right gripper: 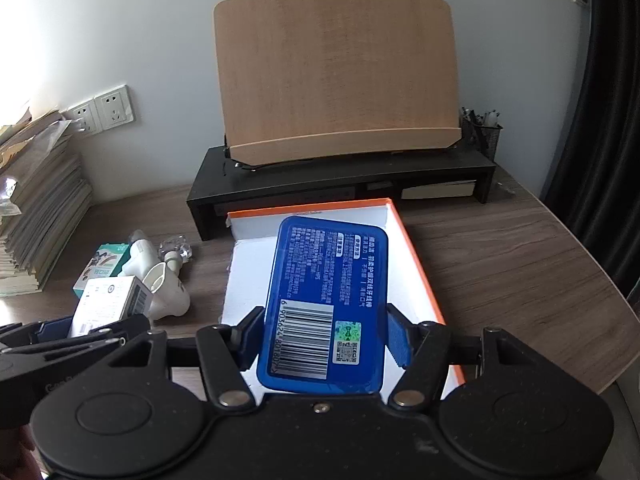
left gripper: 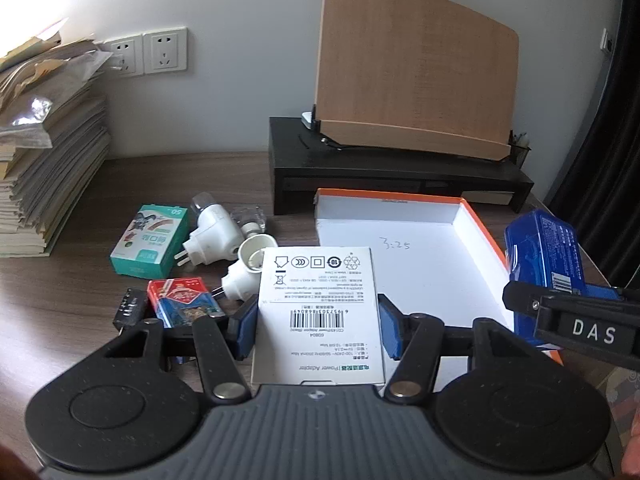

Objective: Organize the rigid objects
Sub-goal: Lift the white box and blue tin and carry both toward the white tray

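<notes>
One tray near the tabletop's back edge holds nothing yet; sorting has barely begun. My right fingers clamp one blue case above it. My left fingers clamp one white box at its near-left corner. Left of it lie two plugs, one green box, one red pack.

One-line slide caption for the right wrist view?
Right gripper holds a blue case above the orange-rimmed tray on a cluttered desk.
</notes>
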Motion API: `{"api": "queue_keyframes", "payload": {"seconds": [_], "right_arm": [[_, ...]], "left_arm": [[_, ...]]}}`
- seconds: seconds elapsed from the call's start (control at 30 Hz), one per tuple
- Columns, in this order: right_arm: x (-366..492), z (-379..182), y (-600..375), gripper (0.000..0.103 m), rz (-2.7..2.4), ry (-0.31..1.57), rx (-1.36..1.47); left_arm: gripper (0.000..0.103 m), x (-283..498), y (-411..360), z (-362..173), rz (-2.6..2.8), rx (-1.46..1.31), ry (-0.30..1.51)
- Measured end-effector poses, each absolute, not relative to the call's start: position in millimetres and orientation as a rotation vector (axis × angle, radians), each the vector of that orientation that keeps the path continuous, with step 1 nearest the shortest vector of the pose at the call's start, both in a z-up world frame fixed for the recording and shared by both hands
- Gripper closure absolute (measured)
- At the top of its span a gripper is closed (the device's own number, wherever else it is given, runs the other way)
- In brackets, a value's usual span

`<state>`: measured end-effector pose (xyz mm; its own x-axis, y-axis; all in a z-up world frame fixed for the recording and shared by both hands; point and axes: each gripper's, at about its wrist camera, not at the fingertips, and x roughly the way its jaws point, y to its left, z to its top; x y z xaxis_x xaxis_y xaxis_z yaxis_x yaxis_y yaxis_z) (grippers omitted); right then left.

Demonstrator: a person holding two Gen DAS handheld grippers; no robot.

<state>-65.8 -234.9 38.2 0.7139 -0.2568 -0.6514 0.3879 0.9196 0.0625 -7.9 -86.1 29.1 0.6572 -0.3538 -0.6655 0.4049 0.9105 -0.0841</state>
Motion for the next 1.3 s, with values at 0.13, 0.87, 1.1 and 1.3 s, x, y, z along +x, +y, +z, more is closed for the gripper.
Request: {"api": "queue_keyframes", "payload": {"seconds": [0.13,0.87,1.1,1.3], "right_arm": [[-80,46,-244,0.03,-0.376,0.693,0.217],[-52,24,-294,0.029,-0.262,0.705,0.198],[-42,18,-306,0.029,-0.259,0.73,0.175],[-36,11,-313,0.029,-0.267,0.757,0.153]], "left_arm": [[0.044,-9,-102,34,-0.455,0.088,0.763],[0.043,11,-155,22,-0.321,0.111,0.772],[0.043,20,-167,8,-0.315,0.1,0.805],[0.043,27,-175,1,-0.311,0.099,0.829]]}}
